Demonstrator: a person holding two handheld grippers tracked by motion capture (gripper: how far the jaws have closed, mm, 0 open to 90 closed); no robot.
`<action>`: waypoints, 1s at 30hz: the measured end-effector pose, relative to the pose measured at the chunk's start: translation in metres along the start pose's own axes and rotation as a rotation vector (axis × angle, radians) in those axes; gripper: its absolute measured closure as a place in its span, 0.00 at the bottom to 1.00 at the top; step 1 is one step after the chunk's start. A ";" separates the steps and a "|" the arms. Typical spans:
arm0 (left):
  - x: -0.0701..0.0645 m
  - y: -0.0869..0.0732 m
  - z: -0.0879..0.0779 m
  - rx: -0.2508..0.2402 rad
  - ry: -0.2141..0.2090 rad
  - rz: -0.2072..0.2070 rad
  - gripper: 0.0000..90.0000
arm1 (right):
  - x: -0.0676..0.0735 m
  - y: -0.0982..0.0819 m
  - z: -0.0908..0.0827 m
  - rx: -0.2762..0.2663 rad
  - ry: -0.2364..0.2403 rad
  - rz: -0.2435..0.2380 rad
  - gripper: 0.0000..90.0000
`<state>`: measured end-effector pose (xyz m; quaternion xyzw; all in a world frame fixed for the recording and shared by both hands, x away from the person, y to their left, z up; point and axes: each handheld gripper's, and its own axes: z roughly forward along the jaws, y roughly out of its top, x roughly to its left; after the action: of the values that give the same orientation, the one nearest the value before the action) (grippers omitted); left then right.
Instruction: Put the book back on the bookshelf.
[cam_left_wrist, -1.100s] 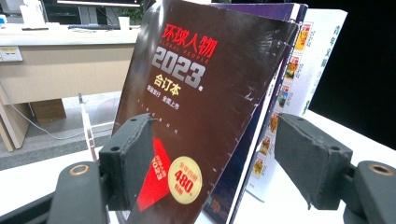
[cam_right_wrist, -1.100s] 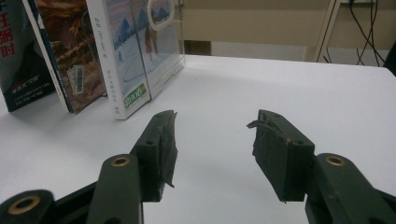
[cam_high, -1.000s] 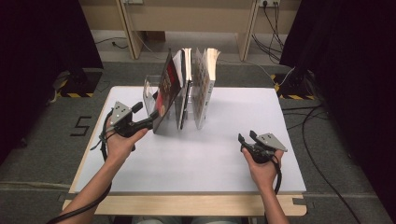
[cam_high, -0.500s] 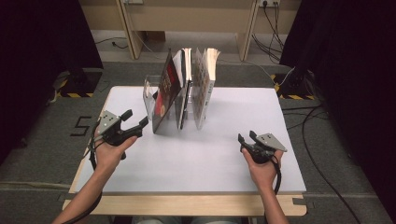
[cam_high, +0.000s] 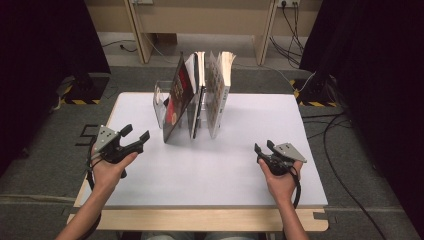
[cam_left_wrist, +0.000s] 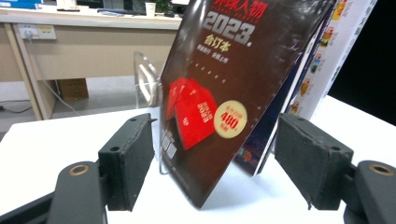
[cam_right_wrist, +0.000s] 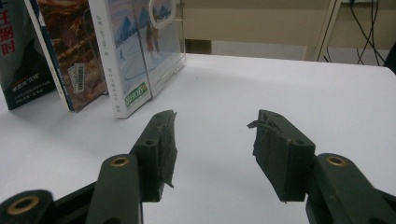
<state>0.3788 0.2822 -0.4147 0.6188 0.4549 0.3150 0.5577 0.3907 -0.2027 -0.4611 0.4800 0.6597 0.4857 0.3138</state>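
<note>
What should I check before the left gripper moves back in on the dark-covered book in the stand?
1. Left gripper open: ok, jaws spread wide in its own view.
2. Left gripper empty: ok.
3. Dark-covered book seated: not ok, it leans toward the left gripper, lower corner on the white table.
4. Clear acrylic stand upright: ok.
5. Neighbouring books stable: ok, standing upright.
6. Right gripper clear of the books: ok, open and apart from them.

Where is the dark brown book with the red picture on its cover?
In the high view, the dark brown book leans leftmost in the row, against the clear acrylic stand, ahead of the left gripper.
</note>
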 end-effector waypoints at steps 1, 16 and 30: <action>0.001 -0.002 -0.001 0.003 0.004 -0.004 0.31 | 0.000 0.000 0.000 0.000 0.000 0.000 0.53; 0.025 -0.041 -0.019 0.073 0.079 -0.024 0.30 | 0.001 -0.001 0.001 0.005 -0.001 -0.005 0.53; 0.049 -0.075 -0.030 0.126 0.165 -0.031 0.30 | 0.004 -0.003 0.002 0.014 0.002 -0.004 0.53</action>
<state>0.3554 0.3360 -0.4884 0.6173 0.5278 0.3270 0.4831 0.3905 -0.1987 -0.4645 0.4805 0.6643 0.4808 0.3109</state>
